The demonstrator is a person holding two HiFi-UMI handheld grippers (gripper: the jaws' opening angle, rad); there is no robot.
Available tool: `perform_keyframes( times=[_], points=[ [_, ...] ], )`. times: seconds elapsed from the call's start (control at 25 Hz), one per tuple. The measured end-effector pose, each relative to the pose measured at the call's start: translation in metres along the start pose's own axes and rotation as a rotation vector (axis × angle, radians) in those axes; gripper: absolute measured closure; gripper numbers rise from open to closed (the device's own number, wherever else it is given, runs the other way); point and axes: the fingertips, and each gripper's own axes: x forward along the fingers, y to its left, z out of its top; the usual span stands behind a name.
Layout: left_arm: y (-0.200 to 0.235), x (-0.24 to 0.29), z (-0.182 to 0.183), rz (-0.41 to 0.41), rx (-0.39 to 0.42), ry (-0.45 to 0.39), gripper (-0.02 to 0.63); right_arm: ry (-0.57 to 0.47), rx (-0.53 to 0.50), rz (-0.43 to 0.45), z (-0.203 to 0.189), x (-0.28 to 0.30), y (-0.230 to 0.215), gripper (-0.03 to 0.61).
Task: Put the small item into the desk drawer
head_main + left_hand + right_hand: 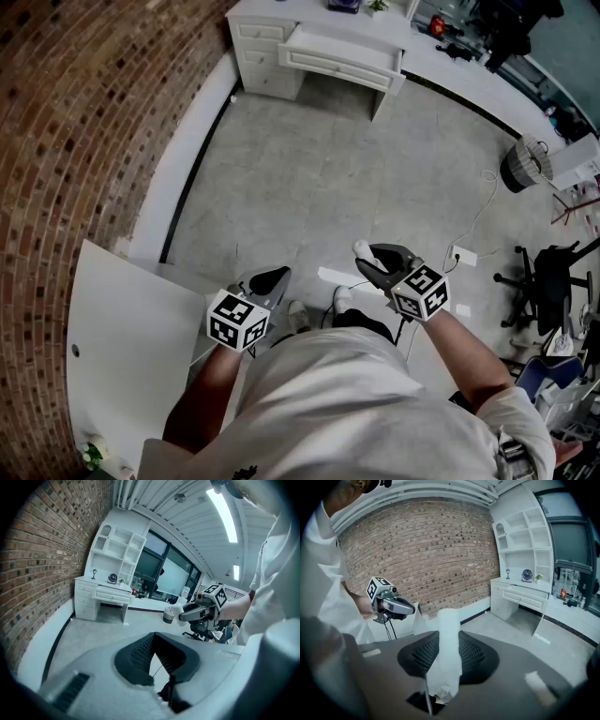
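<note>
**1 small item [360, 247] clamped in right gripper [367, 255]; drawer [339, 58] open, well apart**

The white desk [309, 21] stands vs the far wall w/ its centre drawer pulled out. Inside of the drawer can't be seen from here. The small item is white and isn't in the drawer. It sits between the right gripper's jaws, which are part-open and pressed on it, w/ its end past the tips. On the left gripper [270, 279] the jaws are together, w/ nothing in them. Count: 1 small item, 1 pulled-out drawer, 1 desk, 2 grippers. Both grippers hang over the grey floor [309, 178], near the person's torso.
</note>
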Motion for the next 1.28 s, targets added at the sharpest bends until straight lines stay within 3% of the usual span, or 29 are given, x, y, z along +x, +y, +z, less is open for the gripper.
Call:
perform_keyframes(
  times=[0.2,0.56,0.92,1.28],
  points=[
    [0.002,-0.001,0.005,-0.011,0.008,-0.001,0.607,-0.018,-0.01,-0.008,0.008,0.001,0.006,0.447],
    [0.0,0.026,0.021,-0.038,0.019,0.008,0.607,-0.045,0.043,-0.031,0.019,-0.005,-0.027,0.448],
    [0.046,0.085,0.068,0.009,-0.006,0.028,0.607,-0.057,0.019,0.004,0.06,0.029,-0.127,0.447],
    [0.086,0.17,0.155,0.023,0.016,0.038,0.607,-0.07,0.005,0.047,0.113,0.053,-0.234,0.448]
  ],
)
